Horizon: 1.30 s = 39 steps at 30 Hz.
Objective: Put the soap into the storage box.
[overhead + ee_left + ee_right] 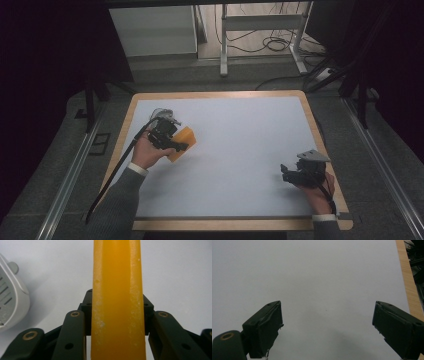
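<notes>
Long yellow-orange block with waxy, white-scuffed surface (117,302) runs up middle of left gripper view, from bottom edge past top. Left gripper (117,322) has two black jaws pressed against block's sides, one each side, brass-coloured pivot pins showing on linkage arms. Pale grey-white tabletop (180,272) lies behind. Rounded light-grey plastic casing with slotted vents (10,305) sits at left edge, partly cut off.

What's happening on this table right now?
A person at a white-topped table holds a gripper in each hand. The left gripper is shut on an orange block, gripped on its narrow sides near the table's left side. A light grey device lies just beside it. The right gripper hangs open over bare tabletop near the right edge, holding nothing.
</notes>
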Motion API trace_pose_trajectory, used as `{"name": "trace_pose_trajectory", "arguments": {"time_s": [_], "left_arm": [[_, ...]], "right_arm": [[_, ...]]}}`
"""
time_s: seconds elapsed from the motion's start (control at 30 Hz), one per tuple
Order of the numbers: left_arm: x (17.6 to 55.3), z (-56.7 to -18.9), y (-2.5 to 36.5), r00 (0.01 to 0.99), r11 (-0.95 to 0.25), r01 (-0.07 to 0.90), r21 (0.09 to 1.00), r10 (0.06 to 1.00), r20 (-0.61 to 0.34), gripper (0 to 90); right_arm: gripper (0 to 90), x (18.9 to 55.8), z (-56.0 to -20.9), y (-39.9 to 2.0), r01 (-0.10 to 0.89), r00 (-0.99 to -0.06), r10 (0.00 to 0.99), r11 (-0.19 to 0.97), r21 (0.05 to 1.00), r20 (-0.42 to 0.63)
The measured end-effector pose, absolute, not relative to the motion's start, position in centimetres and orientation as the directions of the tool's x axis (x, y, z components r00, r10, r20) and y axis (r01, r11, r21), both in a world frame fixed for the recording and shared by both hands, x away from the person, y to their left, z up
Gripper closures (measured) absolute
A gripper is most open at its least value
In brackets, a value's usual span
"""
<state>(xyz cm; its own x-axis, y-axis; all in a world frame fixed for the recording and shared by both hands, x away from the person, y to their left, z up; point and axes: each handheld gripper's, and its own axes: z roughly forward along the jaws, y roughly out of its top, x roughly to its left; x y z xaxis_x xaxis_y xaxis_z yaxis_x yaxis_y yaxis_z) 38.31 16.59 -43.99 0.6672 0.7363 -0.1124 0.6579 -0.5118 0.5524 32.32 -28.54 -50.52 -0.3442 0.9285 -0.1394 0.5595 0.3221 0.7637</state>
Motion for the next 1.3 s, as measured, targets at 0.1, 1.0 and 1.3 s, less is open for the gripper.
{"name": "trace_pose_trajectory", "arguments": {"time_s": [0.1, 1.0, 1.3], "left_arm": [[38.6, -43.9, 16.9, 0.662, -0.506, 0.664, 0.550, 0.740, -0.118, 61.2], [40.9, -42.7, 18.7, 0.605, -0.450, 0.697, 0.558, 0.786, -0.122, 61.2], [41.7, -42.5, 19.2, 0.581, -0.431, 0.710, 0.557, 0.805, -0.119, 61.2]], "right_arm": [[9.4, 32.3, -50.5, -28.5, 0.558, -0.345, 0.928, 0.323, 0.764, -0.141], [9.4, 32.4, -50.6, -28.7, 0.563, -0.338, 0.931, 0.317, 0.763, -0.138], [9.4, 32.4, -50.6, -28.7, 0.564, -0.339, 0.929, 0.325, 0.760, -0.146]]}}
